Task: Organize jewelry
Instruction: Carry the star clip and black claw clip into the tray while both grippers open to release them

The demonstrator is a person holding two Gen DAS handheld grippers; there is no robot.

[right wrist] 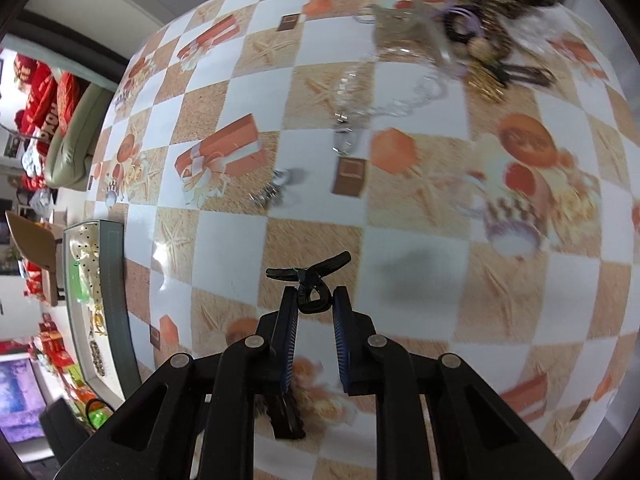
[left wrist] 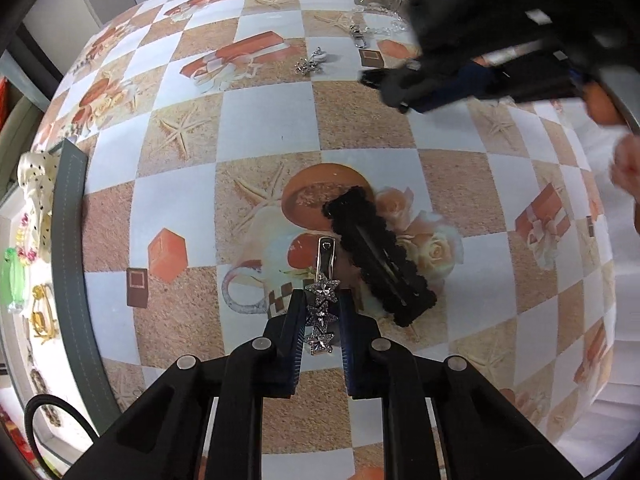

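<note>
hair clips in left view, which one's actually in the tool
The star clip, pinched between the left tool's fingers. The black lace clip lies on the table beside it.

Checkered tablecloth (left wrist: 272,120) — black lace clip (left wrist: 380,256), perhaps a keychain (left wrist: 360,38).

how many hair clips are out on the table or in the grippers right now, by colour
Black clips: 2, the lace-edged clip lying on the table and the small claw clip in the right gripper
Silver clips: 1, the star clip in the left gripper
Total: 3
</note>
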